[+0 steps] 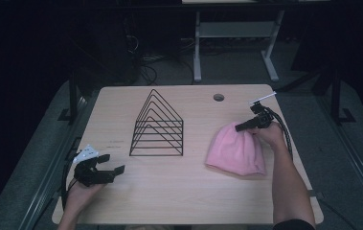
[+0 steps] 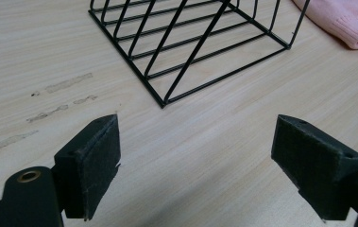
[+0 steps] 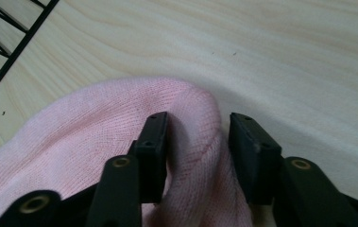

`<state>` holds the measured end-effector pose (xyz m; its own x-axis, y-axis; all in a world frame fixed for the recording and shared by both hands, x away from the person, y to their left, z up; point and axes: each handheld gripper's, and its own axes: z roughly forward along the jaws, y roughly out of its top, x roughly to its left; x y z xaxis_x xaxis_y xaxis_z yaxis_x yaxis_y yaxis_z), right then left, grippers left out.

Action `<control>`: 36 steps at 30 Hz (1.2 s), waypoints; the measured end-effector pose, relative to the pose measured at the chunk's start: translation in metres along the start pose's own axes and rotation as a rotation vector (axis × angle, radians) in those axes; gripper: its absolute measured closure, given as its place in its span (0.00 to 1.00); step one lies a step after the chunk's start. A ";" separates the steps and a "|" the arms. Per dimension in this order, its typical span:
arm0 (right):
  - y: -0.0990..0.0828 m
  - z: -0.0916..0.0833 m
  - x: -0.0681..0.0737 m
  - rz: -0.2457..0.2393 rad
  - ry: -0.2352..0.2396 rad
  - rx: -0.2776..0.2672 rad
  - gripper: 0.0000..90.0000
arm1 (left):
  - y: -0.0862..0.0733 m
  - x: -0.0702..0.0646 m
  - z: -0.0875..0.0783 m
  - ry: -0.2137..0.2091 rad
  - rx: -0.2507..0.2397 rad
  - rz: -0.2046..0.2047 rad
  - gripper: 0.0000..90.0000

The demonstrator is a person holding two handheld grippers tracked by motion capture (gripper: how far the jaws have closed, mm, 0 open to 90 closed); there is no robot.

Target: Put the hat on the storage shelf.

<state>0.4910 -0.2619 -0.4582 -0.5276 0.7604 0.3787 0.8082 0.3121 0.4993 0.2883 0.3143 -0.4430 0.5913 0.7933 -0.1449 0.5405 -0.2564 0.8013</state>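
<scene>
Wooden table (image 1: 169, 201), wire rack (image 1: 157, 125) standing mid-table. Pink knit hat (image 1: 235, 149) lies flat on the table to the right of the rack, near it but apart. Right gripper (image 3: 198, 142) is down on the hat's top end, jaws narrowed around a raised fold of knit; left pad touches the fabric, right pad looks just off it, so no firm pinch yet. Left gripper (image 2: 195, 163) sits low over bare table at the near left, jaws wide, holding nothing. Step looks like grasping the hat. Next move likely calls for closing fully on the fold, then lifting.
</scene>
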 end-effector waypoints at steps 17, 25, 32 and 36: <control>-0.008 -0.019 0.008 -0.005 0.064 -0.125 0.86 | 0.001 -0.001 0.003 -0.016 0.007 0.010 0.18; -0.006 -0.043 0.028 -0.064 0.100 -0.217 0.86 | 0.001 -0.001 0.002 -0.015 0.001 0.009 0.18; -0.009 -0.062 0.044 -0.105 0.106 -0.262 0.87 | 0.001 -0.001 0.001 -0.018 0.003 0.010 0.18; -0.011 -0.078 0.054 -0.130 0.101 -0.304 0.87 | 0.002 -0.002 0.002 -0.023 0.002 0.011 0.18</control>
<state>0.4333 -0.2686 -0.3829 -0.6567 0.6602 0.3645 0.6258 0.2075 0.7519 0.2889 0.3115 -0.4424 0.6108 0.7775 -0.1499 0.5353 -0.2660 0.8017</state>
